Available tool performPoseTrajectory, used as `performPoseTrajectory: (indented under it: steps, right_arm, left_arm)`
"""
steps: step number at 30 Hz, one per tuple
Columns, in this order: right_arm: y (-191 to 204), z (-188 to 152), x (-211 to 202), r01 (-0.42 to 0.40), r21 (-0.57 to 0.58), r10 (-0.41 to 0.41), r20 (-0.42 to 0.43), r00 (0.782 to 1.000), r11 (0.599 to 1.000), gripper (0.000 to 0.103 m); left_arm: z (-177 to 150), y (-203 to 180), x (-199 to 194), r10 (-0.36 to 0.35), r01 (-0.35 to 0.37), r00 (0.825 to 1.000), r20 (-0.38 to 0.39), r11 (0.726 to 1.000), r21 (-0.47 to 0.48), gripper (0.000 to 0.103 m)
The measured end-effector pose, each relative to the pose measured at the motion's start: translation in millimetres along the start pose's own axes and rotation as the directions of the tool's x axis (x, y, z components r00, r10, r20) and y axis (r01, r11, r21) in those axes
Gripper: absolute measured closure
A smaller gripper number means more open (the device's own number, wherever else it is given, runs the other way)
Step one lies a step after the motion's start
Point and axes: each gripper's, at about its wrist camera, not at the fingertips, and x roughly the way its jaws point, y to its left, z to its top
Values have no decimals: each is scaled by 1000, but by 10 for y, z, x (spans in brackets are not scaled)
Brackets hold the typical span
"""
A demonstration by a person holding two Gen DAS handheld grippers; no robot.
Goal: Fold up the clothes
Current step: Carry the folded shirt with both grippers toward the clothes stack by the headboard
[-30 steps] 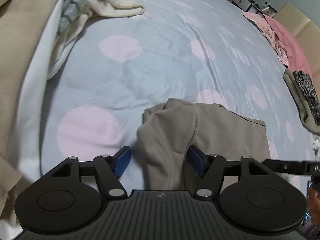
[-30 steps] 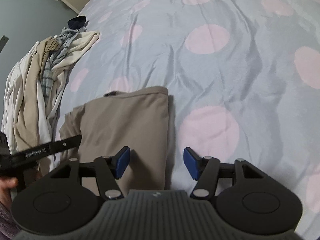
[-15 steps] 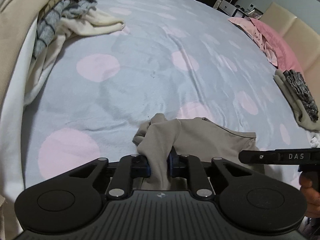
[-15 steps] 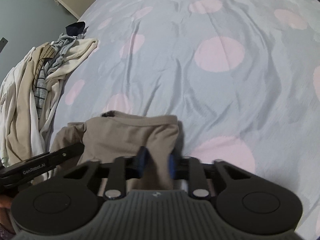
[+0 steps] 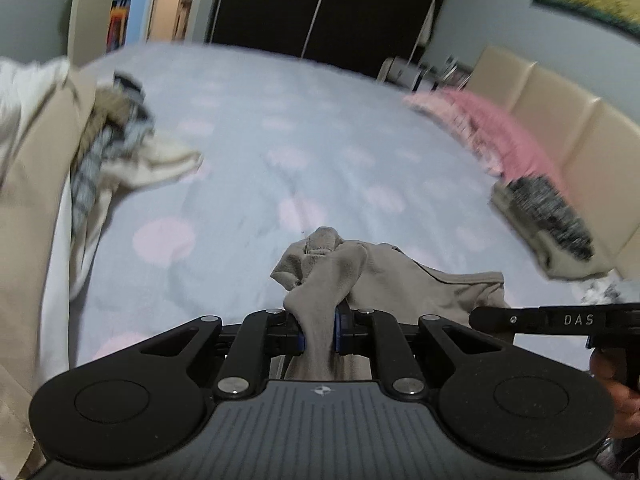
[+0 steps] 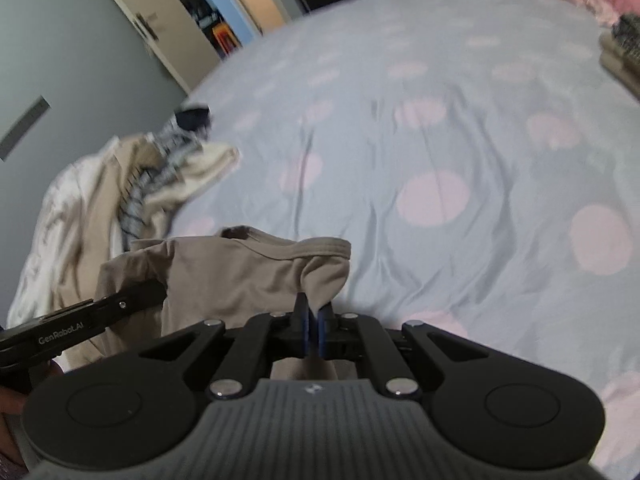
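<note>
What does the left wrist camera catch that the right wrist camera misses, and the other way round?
Only the left wrist view shows the beige headboard and a framed picture on the wall. Only the right wrist view shows the grey door with its handle. Both show the tan garment pinched in the shut jaws of the left gripper and the right gripper, the spotted bedsheet, the heap of clothes and the pink cloth.

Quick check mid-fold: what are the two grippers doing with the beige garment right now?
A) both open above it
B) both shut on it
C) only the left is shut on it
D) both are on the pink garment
B: the left gripper and the right gripper each pinch a bunch of the beige garment between closed pads.
</note>
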Motion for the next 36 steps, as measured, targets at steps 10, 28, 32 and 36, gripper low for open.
performPoseTrajectory:
  steps: [10,28,32,36]
  right_arm:
    - [-68,-111,-1235,48,-16,-42,268,963,999,99]
    - [-1593,121,-3725,287,68,-276,549,789,955,99]
    - [-2029,111,-4236,366,108,-360,561,745,924,99]
    - [-2469,28,-4683,437,140,-435,557,707,889,99]
  left_arm:
    - [291,-826,-419,-163,147,978,126,981,128,93]
    - [597,-3478,47,-566,528,824,10,775,348,93]
    - [516,-4150,227,-632,605,771,-74,692,393,93]
    - [295,-4726,393,-680,677,714,-167,611,411,93]
